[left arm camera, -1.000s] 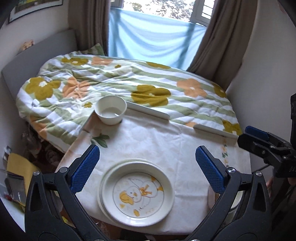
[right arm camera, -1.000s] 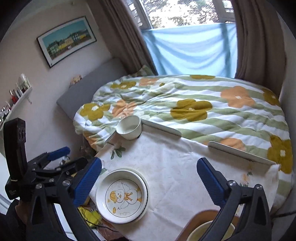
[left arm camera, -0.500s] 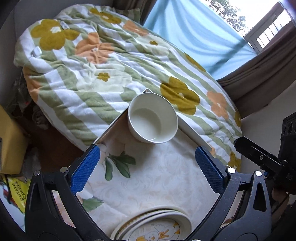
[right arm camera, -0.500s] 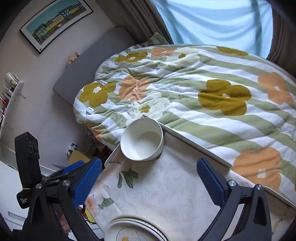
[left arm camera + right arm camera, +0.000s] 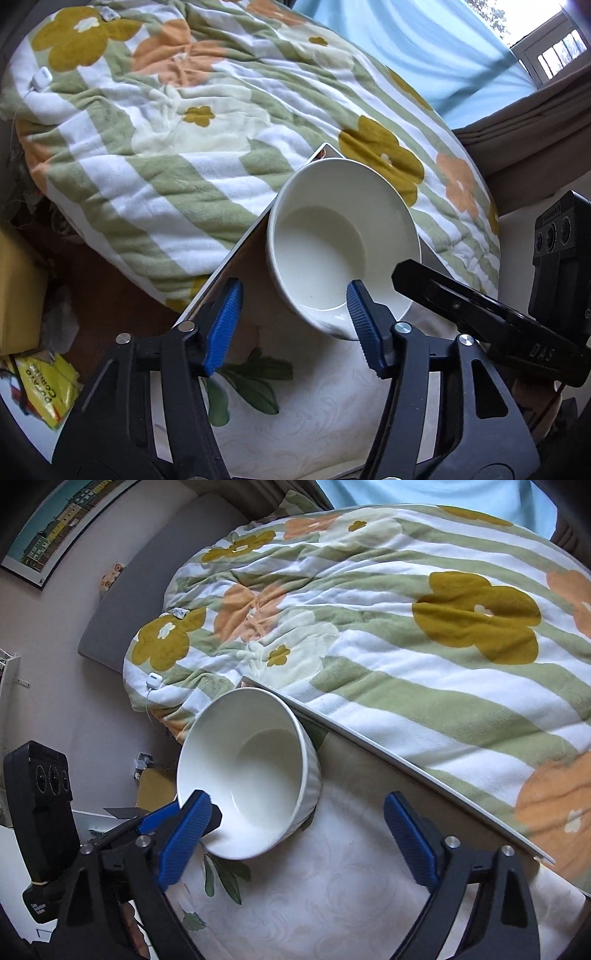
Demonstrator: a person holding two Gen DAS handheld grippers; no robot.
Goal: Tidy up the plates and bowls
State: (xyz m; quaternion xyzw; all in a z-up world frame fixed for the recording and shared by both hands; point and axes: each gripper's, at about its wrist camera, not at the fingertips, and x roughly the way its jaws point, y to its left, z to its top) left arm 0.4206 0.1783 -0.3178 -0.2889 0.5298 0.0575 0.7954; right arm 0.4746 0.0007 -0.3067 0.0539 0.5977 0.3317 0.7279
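A white bowl (image 5: 343, 251) is seen at the far left corner of the counter (image 5: 332, 893), on its leaf-patterned white cloth, just beside a bed covered by a flowered quilt (image 5: 406, 609). The left gripper (image 5: 293, 325) is held partly open at the bowl's near side, one blue pad inside the rim and the other outside, not yet pressed together. The right gripper (image 5: 295, 840) is spread wide and holds nothing, its left pad just beside the bowl's near rim.

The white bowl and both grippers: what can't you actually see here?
- White bowl: its near rim, left wrist view, is hidden behind the left gripper.
- Bowl's left rim, right wrist view, is covered by the right gripper.
- Plates: outside both views.
- Yellow packet: cut off, print unreadable.
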